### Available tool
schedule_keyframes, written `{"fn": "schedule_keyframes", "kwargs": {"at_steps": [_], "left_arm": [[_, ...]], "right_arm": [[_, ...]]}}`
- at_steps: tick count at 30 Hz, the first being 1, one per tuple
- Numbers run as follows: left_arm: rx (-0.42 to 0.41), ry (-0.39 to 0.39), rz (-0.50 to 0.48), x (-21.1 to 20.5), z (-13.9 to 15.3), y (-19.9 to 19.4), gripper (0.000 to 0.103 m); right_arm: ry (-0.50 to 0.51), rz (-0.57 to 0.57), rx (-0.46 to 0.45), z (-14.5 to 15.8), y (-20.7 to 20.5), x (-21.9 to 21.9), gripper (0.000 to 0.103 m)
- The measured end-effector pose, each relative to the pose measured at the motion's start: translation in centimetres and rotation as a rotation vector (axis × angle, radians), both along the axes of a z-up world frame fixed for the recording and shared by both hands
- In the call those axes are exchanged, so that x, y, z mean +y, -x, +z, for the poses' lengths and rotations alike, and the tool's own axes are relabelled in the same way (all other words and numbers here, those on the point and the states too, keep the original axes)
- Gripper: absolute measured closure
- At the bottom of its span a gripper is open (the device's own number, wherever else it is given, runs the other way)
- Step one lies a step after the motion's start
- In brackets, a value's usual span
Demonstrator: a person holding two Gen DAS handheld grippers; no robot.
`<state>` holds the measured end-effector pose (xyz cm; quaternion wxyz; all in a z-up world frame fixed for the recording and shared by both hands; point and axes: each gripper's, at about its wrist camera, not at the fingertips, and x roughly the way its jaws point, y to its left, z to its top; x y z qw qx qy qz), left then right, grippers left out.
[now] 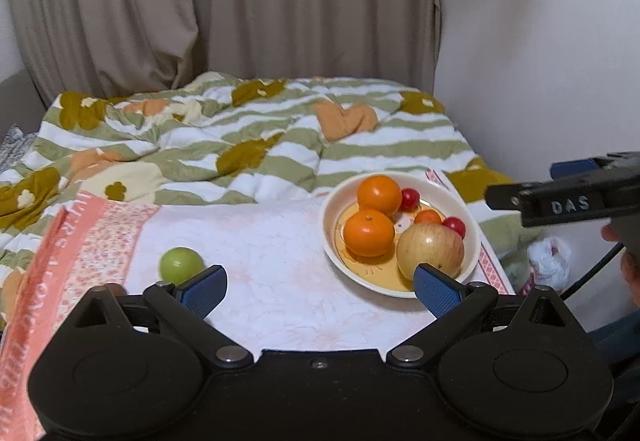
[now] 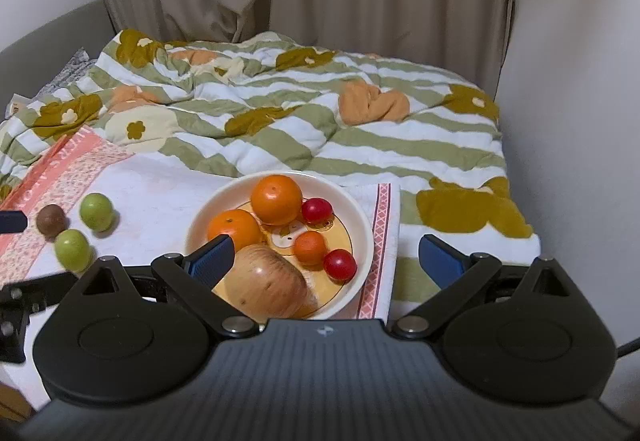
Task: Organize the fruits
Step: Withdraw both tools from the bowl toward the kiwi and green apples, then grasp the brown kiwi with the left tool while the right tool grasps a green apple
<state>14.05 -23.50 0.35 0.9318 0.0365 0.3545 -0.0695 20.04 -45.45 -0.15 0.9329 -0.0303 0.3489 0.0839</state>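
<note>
Risk: the bowl is already crowded with two oranges, an apple and small red fruits; adding the loose green fruits and brown fruit lying on the cloth could cause roll-off. Left gripper and right gripper hover level, jaws apart and empty.

A round cream bowl holds two oranges, a yellow-red apple, a small tangerine and two cherry tomatoes; two green fruits and a brown one lie at its nine o'clock.
</note>
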Motion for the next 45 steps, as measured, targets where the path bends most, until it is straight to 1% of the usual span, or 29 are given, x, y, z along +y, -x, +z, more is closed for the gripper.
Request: {"fn": "schedule_keyframes", "kwargs": {"at_steps": [6,10,15,20,24,27,34,40,45], "left_arm": [[-0.055,-0.017,0.057,2.2,2.6,2.6,0.002],[-0.085,-0.033,0.098,4.6,3.9,4.1,0.002],[-0.113,-0.016,0.143,9.0,4.5,5.2,0.002],[-0.140,-0.006,0.153,13.7,4.7,5.6,0.002],[-0.140,0.003,0.124,17.6,4.7,5.1,0.002],[-0.138,0.004,0.091,20.3,4.4,4.6,0.002],[-0.095,0.005,-0.001,25.5,2.3,2.6,0.002],[-0.043,-0.008,-0.105,28.5,0.0,0.3,0.002],[0.000,-0.031,-0.215,29.3,-2.3,-1.9,0.002]], "right_arm": [[-0.008,0.014,-0.034,2.5,3.2,0.7,0.000],[-0.013,0.020,-0.058,3.8,5.0,1.5,0.000],[-0.024,0.002,-0.061,4.5,6.7,3.3,0.000],[-0.031,-0.023,-0.066,4.9,8.2,6.5,0.000],[-0.037,-0.063,-0.081,5.1,9.2,9.9,0.000],[-0.038,-0.091,-0.074,4.8,9.5,12.5,0.000],[-0.041,-0.140,-0.043,3.2,9.4,18.8,0.000],[-0.051,-0.191,0.007,0.8,8.6,23.2,0.000],[-0.062,-0.222,0.057,-1.7,7.6,26.0,0.000]]}}
